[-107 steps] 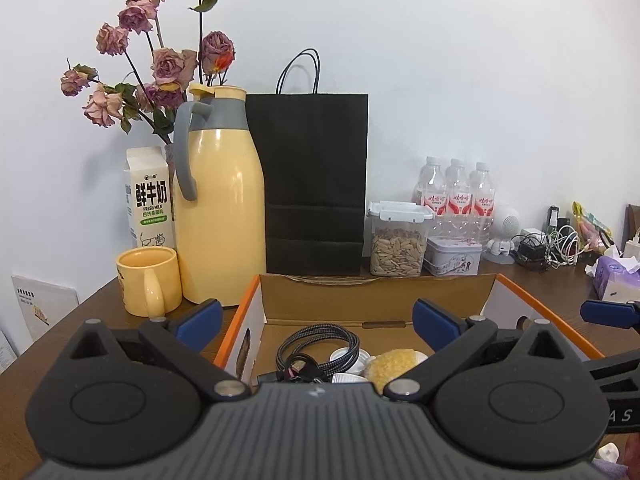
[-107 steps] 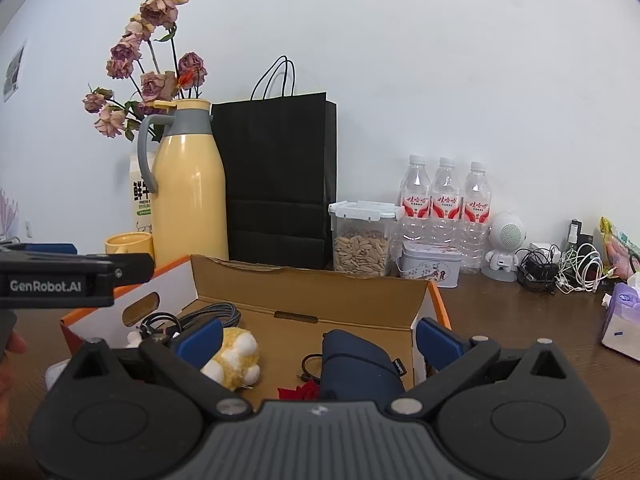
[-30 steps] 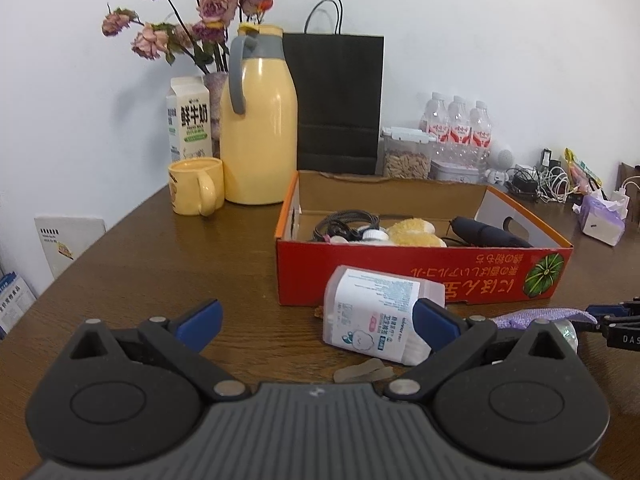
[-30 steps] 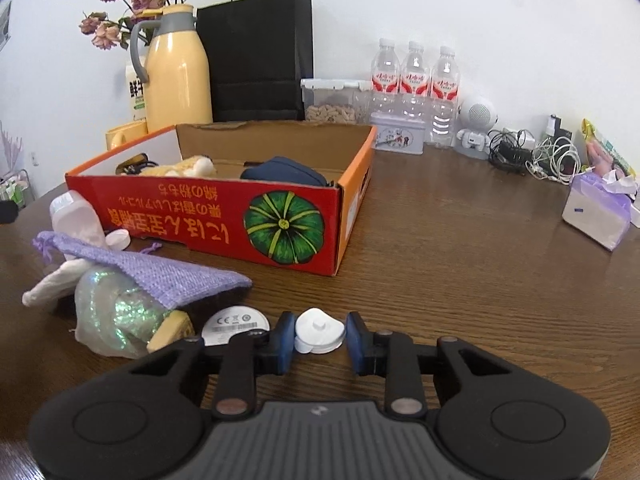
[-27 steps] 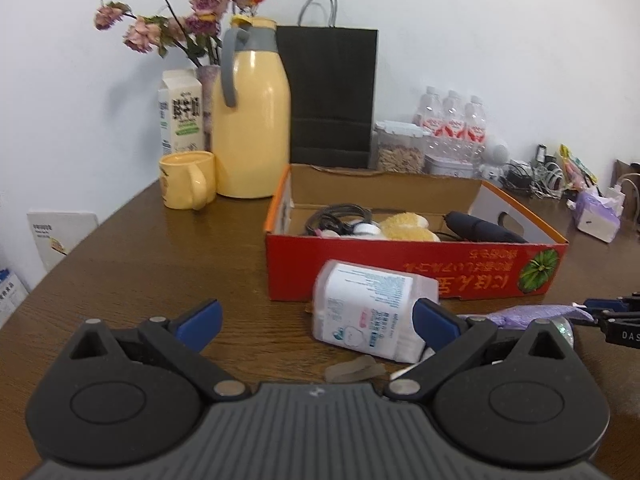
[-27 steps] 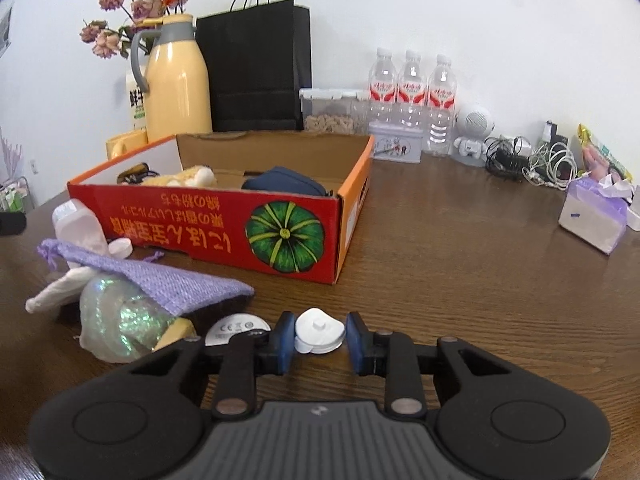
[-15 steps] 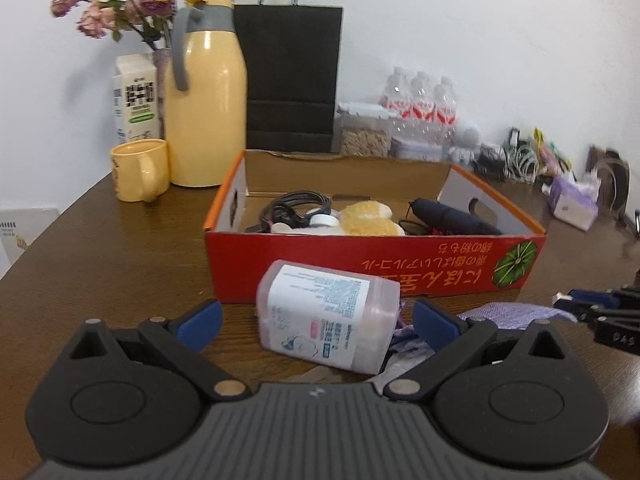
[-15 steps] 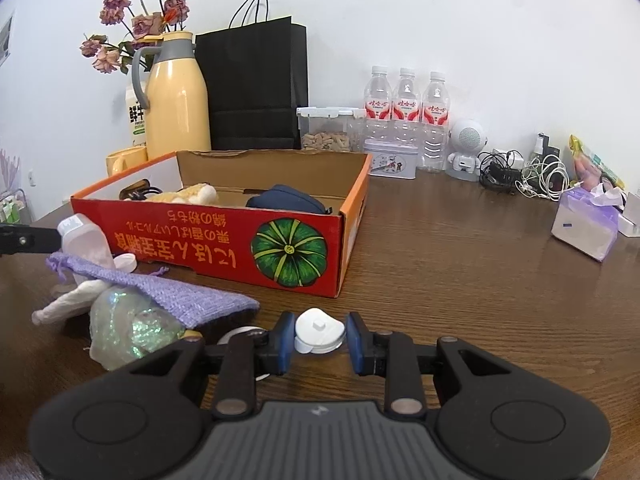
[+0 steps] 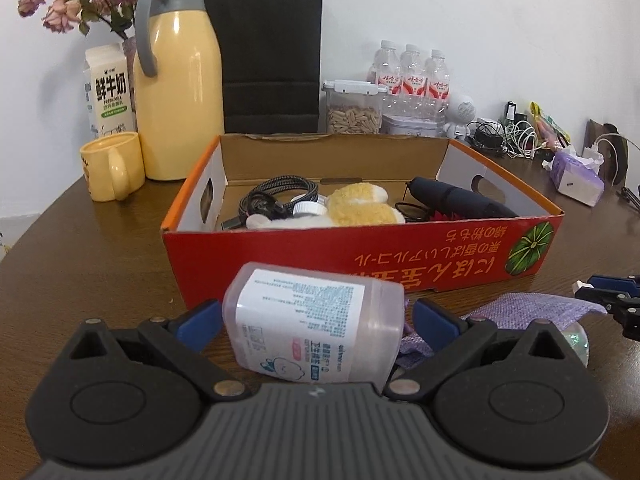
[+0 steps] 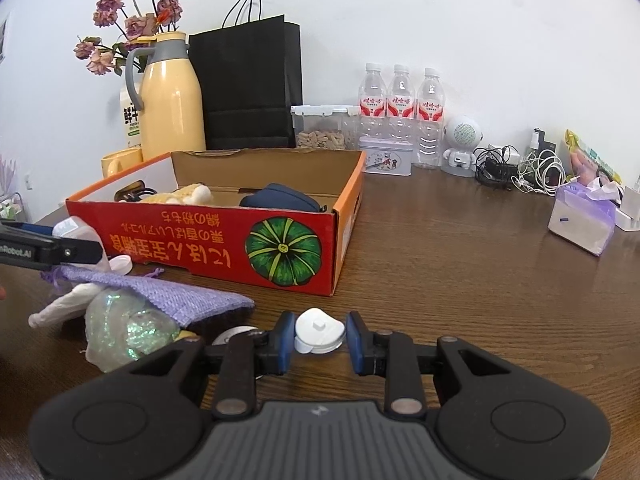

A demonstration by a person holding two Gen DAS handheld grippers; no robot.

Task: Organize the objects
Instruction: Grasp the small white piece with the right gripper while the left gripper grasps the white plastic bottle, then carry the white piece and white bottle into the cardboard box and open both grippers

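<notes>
Left claw [image 9: 316,320]: My fingers are wide apart. The clear tub lies between them, but I am not squeezing it.
Clear tub [image 9: 314,332]: It lies on its side on the worktop, just in front of the red box. It has a white label with small writing.
Right claw [image 10: 320,338]: My two blue pads are pulled in close and pinch the small white cap.
Small white cap [image 10: 319,331]: It is round with a little bump on top. It sits between my right pads, above the worktop.
Red box [image 10: 224,248]: It is open on top and has a green pumpkin picture on the side. Inside are a fluffy yellow toy [image 9: 362,208], a black cable [image 9: 276,198] and a dark blue thing [image 10: 280,200].
Purple bag [image 10: 168,294]: It is soft and lies over a shiny see-through ball [image 10: 128,330], in front of the red box.
Worktop [image 10: 460,280]: It is brown wood.
Back wall side: A tall yellow jug [image 9: 178,80], a yellow mug [image 9: 112,166], a black paper bag [image 9: 268,56] and three water bottles [image 10: 402,112] stand behind the box.
</notes>
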